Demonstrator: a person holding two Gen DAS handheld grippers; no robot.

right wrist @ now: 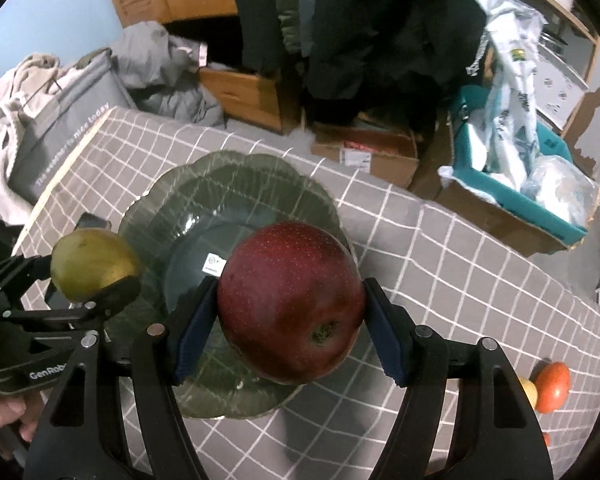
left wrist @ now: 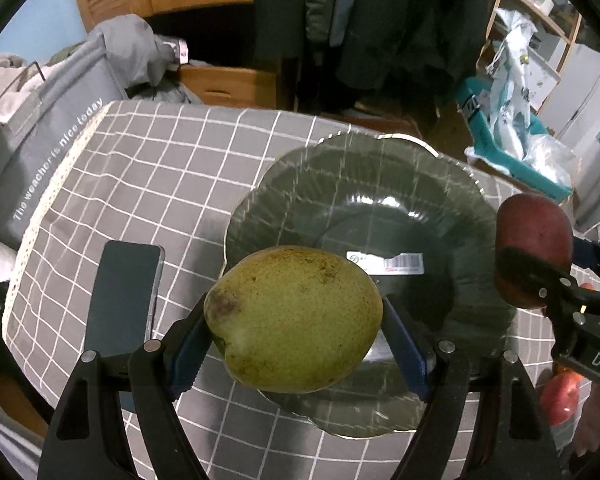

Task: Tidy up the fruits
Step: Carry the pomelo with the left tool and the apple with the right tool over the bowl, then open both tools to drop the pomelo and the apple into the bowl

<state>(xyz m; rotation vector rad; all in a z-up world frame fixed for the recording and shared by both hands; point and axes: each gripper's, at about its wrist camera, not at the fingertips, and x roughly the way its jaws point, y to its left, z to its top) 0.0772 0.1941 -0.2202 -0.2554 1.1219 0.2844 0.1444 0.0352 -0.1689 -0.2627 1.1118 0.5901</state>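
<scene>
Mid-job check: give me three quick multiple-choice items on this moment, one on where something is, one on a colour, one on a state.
1. Where is the dark phone?
A. on the plate
B. on the checked tablecloth, left of the plate
C. in the teal box

2. What colour is the fruit in the right gripper?
A. dark red
B. yellow
C. orange

3. The green glass plate is:
A. full of fruit
B. upside down
C. bare of fruit

Answers:
1 B, the phone lies on the tablecloth beside the plate's left rim.
2 A, the apple is dark red.
3 C, only a label shows in it; the green mango is clamped in the left gripper.
</scene>
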